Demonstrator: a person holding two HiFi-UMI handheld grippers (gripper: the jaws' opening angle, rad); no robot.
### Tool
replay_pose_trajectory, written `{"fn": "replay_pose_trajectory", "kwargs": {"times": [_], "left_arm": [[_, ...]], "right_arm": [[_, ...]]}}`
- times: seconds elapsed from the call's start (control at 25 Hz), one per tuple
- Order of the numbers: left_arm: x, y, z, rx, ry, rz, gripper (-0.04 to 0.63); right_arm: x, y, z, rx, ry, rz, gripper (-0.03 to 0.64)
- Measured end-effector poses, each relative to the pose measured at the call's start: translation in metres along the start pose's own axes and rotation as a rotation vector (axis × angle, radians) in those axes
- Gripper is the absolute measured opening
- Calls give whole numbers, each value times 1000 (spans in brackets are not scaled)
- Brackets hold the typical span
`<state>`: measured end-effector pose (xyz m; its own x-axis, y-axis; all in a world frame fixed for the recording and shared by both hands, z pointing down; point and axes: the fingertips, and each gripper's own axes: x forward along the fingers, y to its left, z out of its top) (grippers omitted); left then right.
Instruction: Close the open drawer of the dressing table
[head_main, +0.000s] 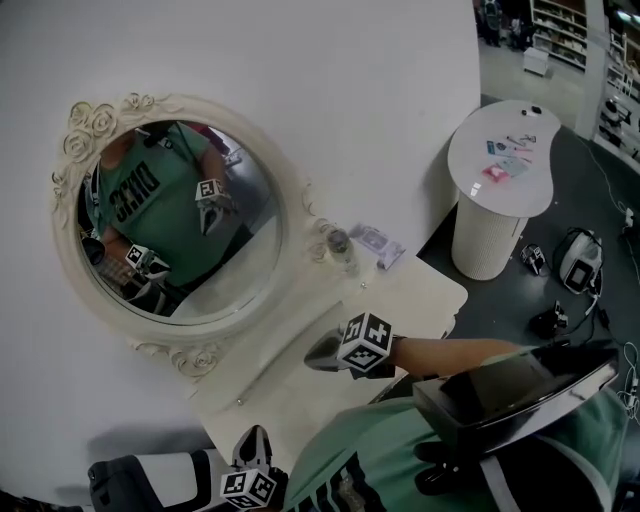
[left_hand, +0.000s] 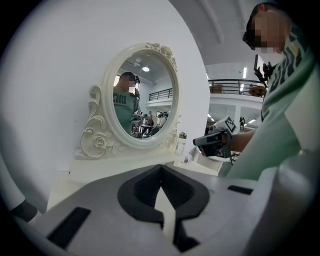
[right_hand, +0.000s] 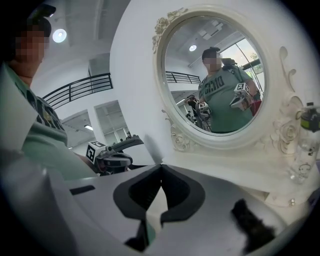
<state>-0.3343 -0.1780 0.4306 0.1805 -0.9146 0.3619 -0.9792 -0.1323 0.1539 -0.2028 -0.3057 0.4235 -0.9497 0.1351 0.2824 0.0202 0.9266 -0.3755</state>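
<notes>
I find the left gripper (left_hand: 161, 170) and right gripper (right_hand: 160, 169) both pressed together, holding nothing. The dressing table (head_main: 420, 290) stands against the wall before them. Its drawer (right_hand: 240, 175), below the mirror (head_main: 180, 215), appears flush.

Dressing table (head_main: 290, 385): white, flat top, set flush against the white wall. In your head view the top runs as a slanted band from 7 o'clock up to 2 o'clock and is rounded at the far end. The oval mirror (head_main: 170, 215), in a cream frame carved with roses and scrolls, stands upright on the table's back edge at 10 o'clock. Drawer: the table's front edge sits under your torso, so open or shut cannot be told.
</notes>
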Motion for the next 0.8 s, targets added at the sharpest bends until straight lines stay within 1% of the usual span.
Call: {"fn": "replay_pose_trajectory", "kwargs": {"times": [0.16, 0.32, 0.44, 0.56, 0.8], "left_arm": [[23, -26, -5, -12, -3, 12, 11], [56, -48, -8, -5, 4, 18, 11], [76, -71, -10, -7, 12, 10, 11], [76, -84, -10, -12, 10, 19, 11], [58, -78, -10, -32, 4, 62, 11]], "right_arm": [[-33, -22, -10, 5, 2, -19, 11], [-69, -51, -25, -17, -3, -72, 11], [-97, -67, -38, -10, 0, -108, 11], [-110, -70, -45, -1, 9, -121, 11], [-107, -62, -40, -9, 14, -104, 11]]}}
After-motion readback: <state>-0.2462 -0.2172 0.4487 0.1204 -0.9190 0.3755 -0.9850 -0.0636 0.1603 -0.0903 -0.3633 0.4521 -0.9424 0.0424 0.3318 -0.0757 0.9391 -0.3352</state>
